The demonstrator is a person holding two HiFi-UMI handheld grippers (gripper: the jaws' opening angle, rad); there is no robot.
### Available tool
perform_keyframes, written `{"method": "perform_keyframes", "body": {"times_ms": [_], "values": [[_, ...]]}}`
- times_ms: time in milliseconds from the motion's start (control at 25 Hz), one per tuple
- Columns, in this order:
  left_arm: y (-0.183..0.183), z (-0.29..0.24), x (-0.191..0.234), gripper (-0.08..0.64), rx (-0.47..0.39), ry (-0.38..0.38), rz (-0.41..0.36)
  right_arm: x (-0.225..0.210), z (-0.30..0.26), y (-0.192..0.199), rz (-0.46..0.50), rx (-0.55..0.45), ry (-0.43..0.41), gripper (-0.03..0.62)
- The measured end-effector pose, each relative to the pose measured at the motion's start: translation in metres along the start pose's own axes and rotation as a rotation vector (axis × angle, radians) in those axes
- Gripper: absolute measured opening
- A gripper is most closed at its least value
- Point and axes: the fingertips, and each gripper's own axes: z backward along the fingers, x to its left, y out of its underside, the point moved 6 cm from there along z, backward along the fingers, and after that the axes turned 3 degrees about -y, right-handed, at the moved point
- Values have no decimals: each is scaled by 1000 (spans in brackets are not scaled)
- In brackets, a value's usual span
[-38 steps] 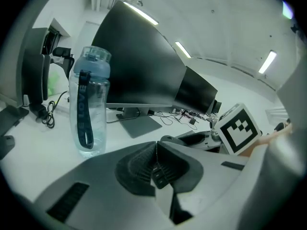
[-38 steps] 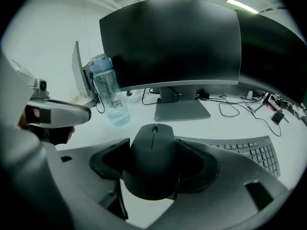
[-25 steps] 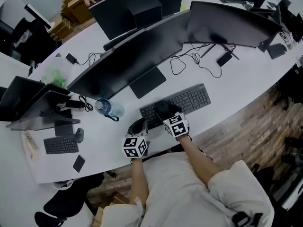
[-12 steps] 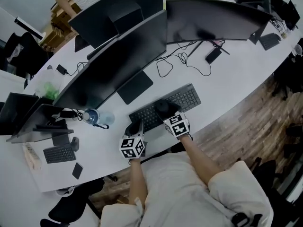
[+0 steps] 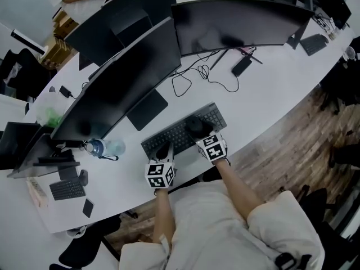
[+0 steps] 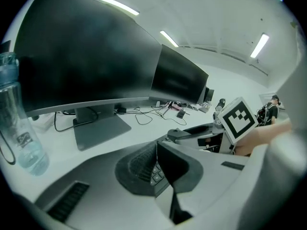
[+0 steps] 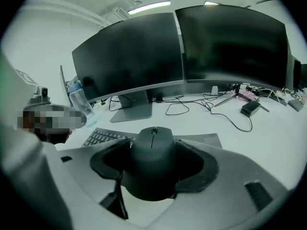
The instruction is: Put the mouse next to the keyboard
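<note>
Only the right gripper view showed right tongs (image 7: 154,164) clamped on the mouse (image 7: 152,150), keyboard (image 7: 103,137) at 10 o'clock; left tongs (image 6: 157,162) were together.

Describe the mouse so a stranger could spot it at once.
Find the two big dark monitors on the white desk; the wide keyboard lies before them. Over it, the right gripper clamps the mouse: a rounded black hump with a scroll wheel, unlike the flat keyboard, and the only thing held.
</note>
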Motion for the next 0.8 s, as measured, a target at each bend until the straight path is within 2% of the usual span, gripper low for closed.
{"method": "perform_keyframes", "body": {"times_ms": [400,800], "values": [[-4,-45,-58,25,29,69,-48,-82,33,22,-89,-16,98,304],[-7,-74,-106,24,36,109,-82,-145,68,52,-173,-20,184,304]]}}
